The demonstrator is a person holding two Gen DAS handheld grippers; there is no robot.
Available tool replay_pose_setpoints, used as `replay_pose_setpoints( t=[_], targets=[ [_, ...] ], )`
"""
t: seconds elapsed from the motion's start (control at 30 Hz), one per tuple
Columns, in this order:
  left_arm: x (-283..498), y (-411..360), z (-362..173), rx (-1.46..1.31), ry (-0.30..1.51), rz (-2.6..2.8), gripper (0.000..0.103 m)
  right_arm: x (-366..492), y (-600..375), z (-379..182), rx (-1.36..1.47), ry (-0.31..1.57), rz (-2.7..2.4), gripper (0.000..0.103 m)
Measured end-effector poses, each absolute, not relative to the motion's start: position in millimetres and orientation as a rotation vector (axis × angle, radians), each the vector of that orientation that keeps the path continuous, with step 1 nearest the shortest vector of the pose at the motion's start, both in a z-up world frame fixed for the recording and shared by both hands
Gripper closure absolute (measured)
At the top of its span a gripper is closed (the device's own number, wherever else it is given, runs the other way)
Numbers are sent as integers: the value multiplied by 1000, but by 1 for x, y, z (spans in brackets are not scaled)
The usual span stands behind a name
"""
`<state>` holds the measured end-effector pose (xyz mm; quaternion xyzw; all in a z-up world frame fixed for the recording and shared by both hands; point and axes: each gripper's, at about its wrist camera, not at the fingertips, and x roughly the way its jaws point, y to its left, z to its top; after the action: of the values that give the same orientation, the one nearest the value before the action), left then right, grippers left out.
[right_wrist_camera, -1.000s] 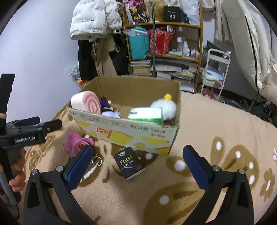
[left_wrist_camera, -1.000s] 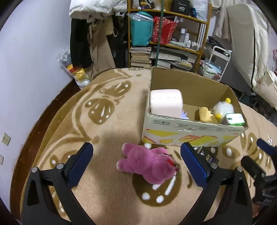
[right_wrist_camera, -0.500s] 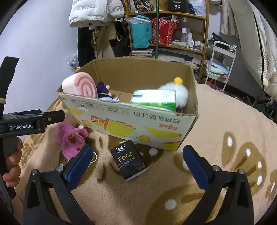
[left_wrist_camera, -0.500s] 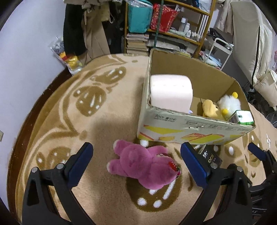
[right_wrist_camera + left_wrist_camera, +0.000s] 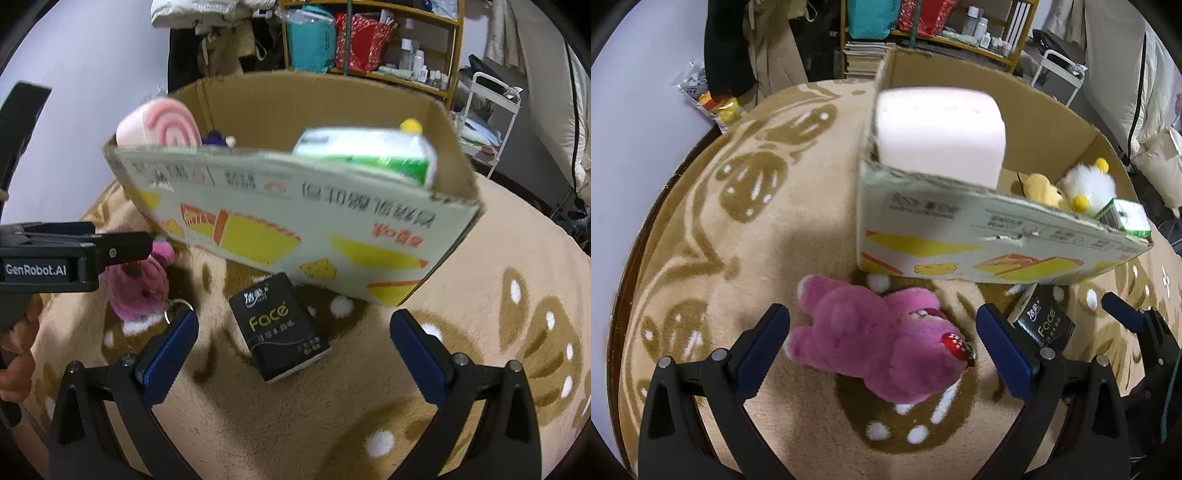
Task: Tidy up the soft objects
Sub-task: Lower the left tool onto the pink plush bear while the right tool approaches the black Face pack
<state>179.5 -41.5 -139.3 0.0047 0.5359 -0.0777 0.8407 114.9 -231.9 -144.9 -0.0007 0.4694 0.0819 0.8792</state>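
Yellow plush point(image 5: 1042, 189) in left view only, purple toy point(image 5: 218, 139) right

A lived-in home room is indicated by a beige floral-patterned carpet point(image 5: 746, 229), a cluttered wooden shelf of books and bottles point(image 5: 410, 62), and hung coats point(image 5: 727, 48).

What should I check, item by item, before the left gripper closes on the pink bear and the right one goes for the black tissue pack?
1. Left gripper open: ok.
2. Pink bear between its fingers: ok, but contact cannot tell.
3. Right gripper open: ok.
4. Black tissue pack centred between its fingers: ok.
5. Room in the cardboard box: ok, middle looks free.
6. Bear's key ring clear of the right gripper's finger: not ok, right beside it.
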Motion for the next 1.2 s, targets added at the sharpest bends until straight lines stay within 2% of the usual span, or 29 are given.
replay_pose_setpoints(
  t=[0.3,0.67,0.83,1.03,1.2],
  targets=[
    [176,-56,-150,65,1164,-181,3,120,-223,-173,-8,1062,167,0],
    [178,-67,-164,146,1195,-150,3,120,-205,-187,-79,1069,178,0],
    [180,-71,-171,197,1198,-131,3,120,-201,-190,-78,1066,176,6],
    [177,-80,-175,241,1191,-120,4,128,-219,-183,-59,1065,165,23],
    [175,-81,-175,237,1190,-117,4,130,-219,-185,-63,1069,163,23]
  ],
)
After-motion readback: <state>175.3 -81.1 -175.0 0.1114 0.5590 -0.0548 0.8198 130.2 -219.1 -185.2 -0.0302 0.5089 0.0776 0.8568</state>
